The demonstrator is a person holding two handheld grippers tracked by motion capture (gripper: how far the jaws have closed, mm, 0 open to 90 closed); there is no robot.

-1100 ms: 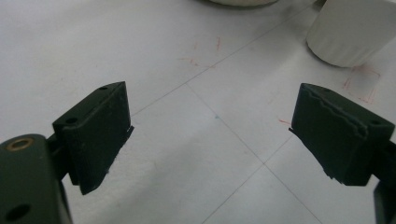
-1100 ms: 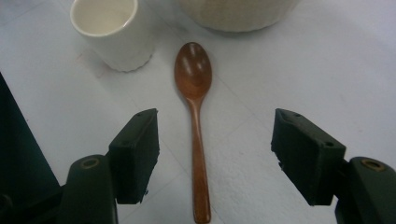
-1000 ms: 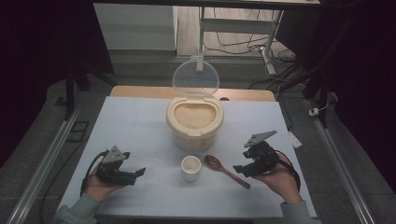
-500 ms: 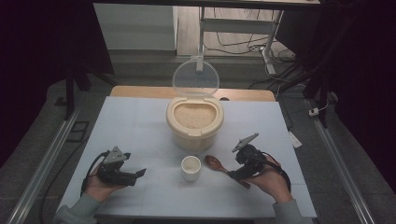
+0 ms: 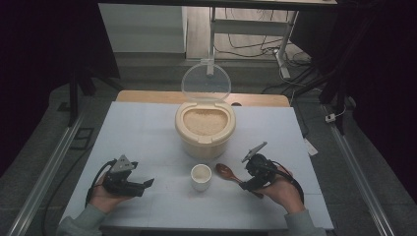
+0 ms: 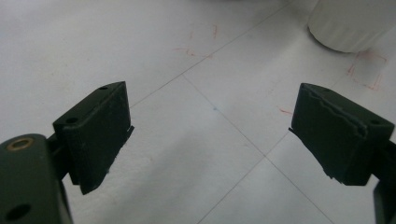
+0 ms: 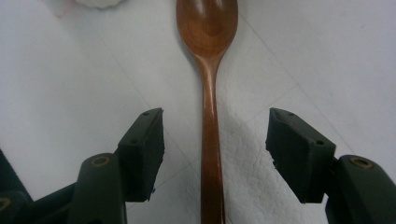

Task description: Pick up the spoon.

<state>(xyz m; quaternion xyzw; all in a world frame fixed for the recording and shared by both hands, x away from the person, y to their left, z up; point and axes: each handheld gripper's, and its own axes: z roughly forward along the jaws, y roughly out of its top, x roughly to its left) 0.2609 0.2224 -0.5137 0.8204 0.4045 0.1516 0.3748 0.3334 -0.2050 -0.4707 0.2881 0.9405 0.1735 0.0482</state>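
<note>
A brown wooden spoon (image 5: pixel 225 171) lies on the white table (image 5: pixel 147 132), its bowl pointing toward a small white cup (image 5: pixel 201 176) that holds rice. My right gripper (image 5: pixel 246 184) is lowered over the handle. In the right gripper view the spoon (image 7: pixel 210 93) runs straight up between the two pads of my right gripper (image 7: pixel 215 144), which stand apart from it on both sides. These jaws have just been closing and are still open. My left gripper (image 5: pixel 142 184) rests at the near left, open and holding nothing (image 6: pixel 210 130).
A cream rice container (image 5: pixel 204 129) full of rice stands at the table's middle, its clear lid (image 5: pixel 206 81) swung upright behind it. The white cup's base (image 6: pixel 348 23) shows at the top right of the left gripper view. A wooden board edge (image 5: pixel 147 96) lies behind the table.
My right gripper has moved left and down onto the spoon's handle, and its jaws have narrowed slightly. The left gripper has stayed where it was.
</note>
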